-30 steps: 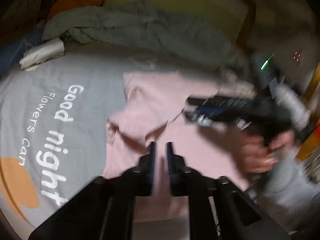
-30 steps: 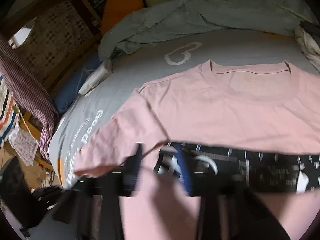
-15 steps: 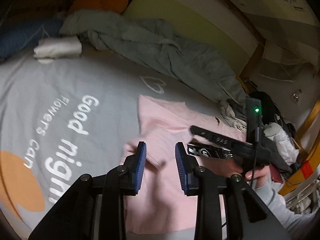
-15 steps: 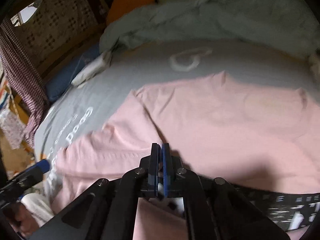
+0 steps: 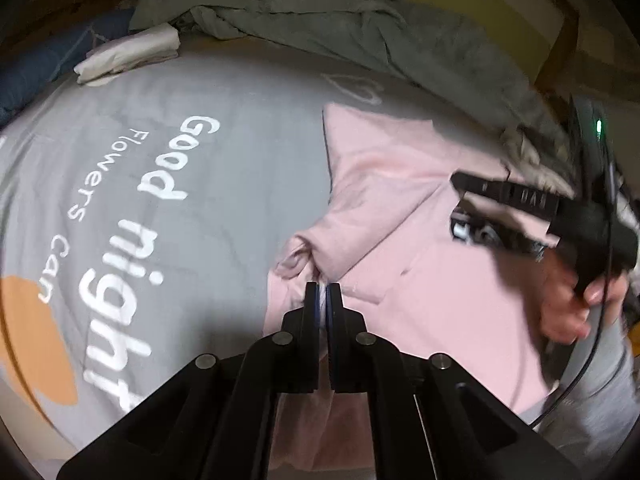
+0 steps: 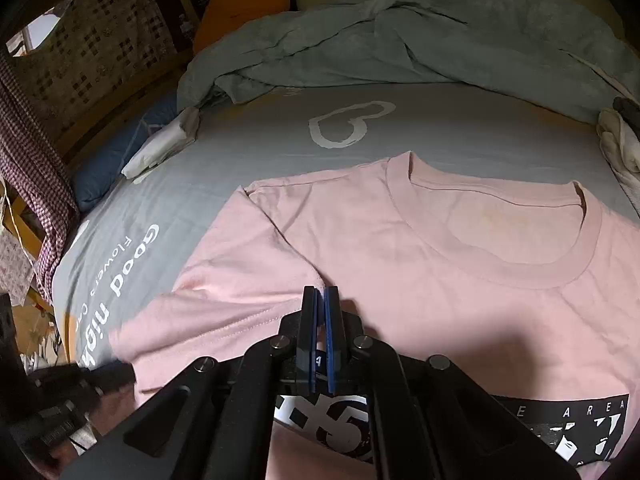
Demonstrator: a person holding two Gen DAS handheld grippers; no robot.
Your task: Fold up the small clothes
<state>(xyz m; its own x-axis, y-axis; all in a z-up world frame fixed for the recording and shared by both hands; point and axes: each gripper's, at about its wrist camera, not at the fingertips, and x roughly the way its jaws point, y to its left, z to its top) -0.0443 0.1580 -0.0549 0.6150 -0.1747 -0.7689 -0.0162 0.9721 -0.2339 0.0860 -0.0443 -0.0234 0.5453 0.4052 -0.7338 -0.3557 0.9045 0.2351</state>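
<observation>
On the grey bedsheet [image 6: 256,140] the pink T-shirt [image 6: 460,280] is spread, collar at twelve o'clock, its sleeve pinched at nine o'clock by the left gripper [image 5: 322,296], its armpit seam by the right gripper [image 6: 321,300].

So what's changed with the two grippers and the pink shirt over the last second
The left gripper, open half a second ago, has shut on the pink T-shirt at its bunched sleeve edge. The right gripper, open a second ago, closed earlier and stays pinched on a raised fold near the sleeve seam. The shirt stays spread face up on the grey bedsheet; the rumpled grey duvet is unchanged.
</observation>
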